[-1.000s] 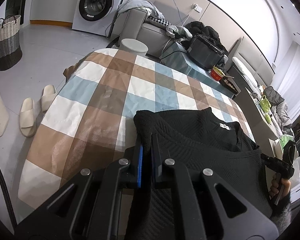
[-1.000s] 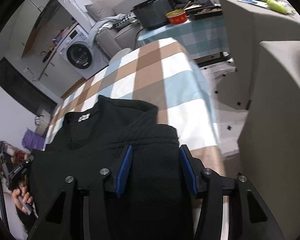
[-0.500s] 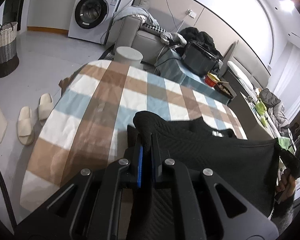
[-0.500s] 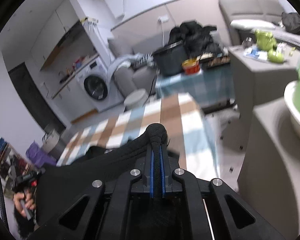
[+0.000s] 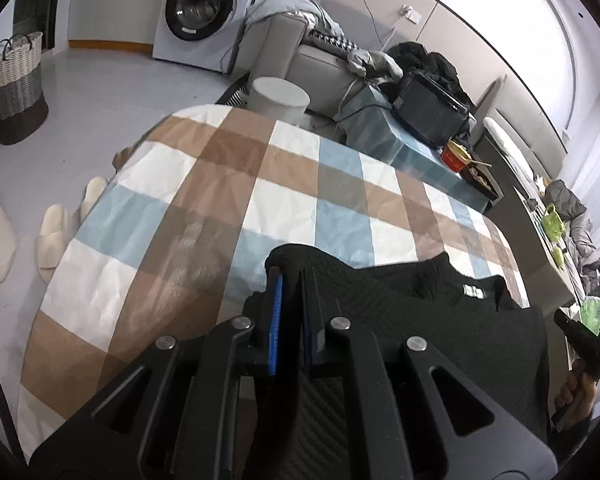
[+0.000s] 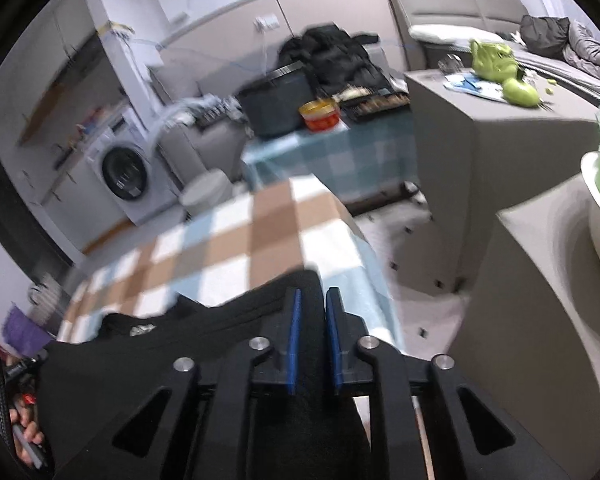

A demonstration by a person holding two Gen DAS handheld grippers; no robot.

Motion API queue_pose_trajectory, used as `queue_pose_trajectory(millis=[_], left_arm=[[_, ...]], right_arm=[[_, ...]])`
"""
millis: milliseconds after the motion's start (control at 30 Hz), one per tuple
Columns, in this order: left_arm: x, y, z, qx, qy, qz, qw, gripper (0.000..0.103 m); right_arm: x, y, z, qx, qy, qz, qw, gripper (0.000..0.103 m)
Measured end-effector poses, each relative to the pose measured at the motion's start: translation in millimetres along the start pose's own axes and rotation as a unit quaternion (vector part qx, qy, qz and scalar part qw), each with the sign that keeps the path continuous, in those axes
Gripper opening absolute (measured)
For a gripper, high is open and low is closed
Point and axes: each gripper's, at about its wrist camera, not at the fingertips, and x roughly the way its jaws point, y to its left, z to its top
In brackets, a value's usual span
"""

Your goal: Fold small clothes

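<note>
A black knit sweater (image 5: 420, 320) hangs stretched between my two grippers above the checked tablecloth (image 5: 220, 184). Its collar label (image 5: 471, 290) shows just beyond the taut edge. My left gripper (image 5: 290, 276) pinches one corner, with fabric bunched over its tips; its jaws are opening slightly. In the right wrist view my right gripper (image 6: 311, 296) has the other corner of the sweater (image 6: 160, 360) between its blue pads, filling the narrow gap; its jaws are opening. A hand holds the right gripper (image 5: 580, 344) at the far right of the left wrist view.
Beyond the table are a white stool (image 5: 278, 96), a grey sofa (image 5: 300, 44), a washing machine (image 5: 204, 8) and a teal-covered side table (image 5: 400, 140). Slippers (image 5: 54, 236) and a woven basket (image 5: 14, 88) are on the floor to the left. A grey cabinet (image 6: 480, 168) stands to the right.
The right gripper went from open over the flat sweater to closed on its corner and rose. Both grippers lifted the near edge off the table, and the left moved forward with it.
</note>
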Motion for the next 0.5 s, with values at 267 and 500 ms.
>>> queue_pose_trajectory(millis=[267, 500], left_arm=[[-56, 26, -31, -0.015, -0.009, 0.010, 0.9998, 0.042], [-110, 47, -94, -0.020, 0.017, 0.001, 0.9996, 0.052]], right_arm=[[-63, -22, -43, -0.020, 0.049, 0.030, 0.998, 0.046], [-120, -54, -124, 0.025, 0.108, 0.092, 0.990, 0.050]])
